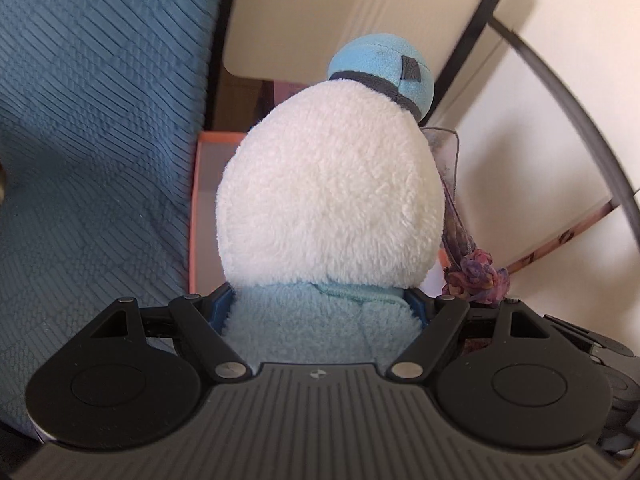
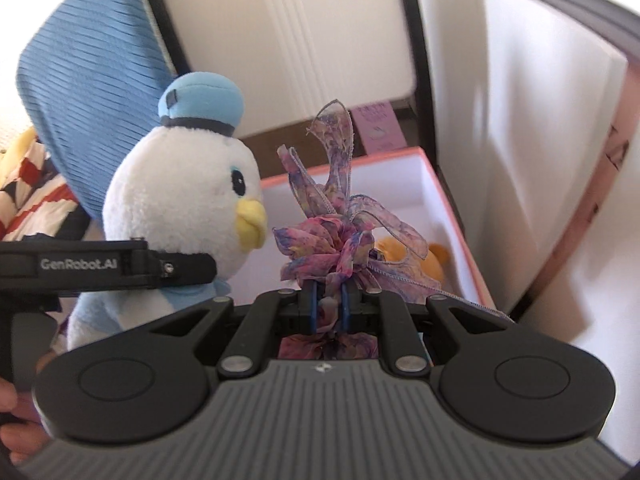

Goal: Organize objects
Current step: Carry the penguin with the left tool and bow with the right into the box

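Ribbon (image 2: 332,236) is being pinched by the right gripper (image 2: 330,300), and a toy duck (image 1: 332,184) is being squeezed by the left gripper (image 1: 320,300). Both are being held over the pink box (image 2: 448,208). One orange toy (image 2: 416,256) is already inside, so these two are still left.

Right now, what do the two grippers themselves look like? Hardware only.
Both match. The left gripper and right gripper have matte black linkage arms with silver pivot pins, two round black discs, a ribbed grey centre plate with a small round emblem, and blue finger pads. The left one's side reads "GenRobot.AI" in white. No cables visible.
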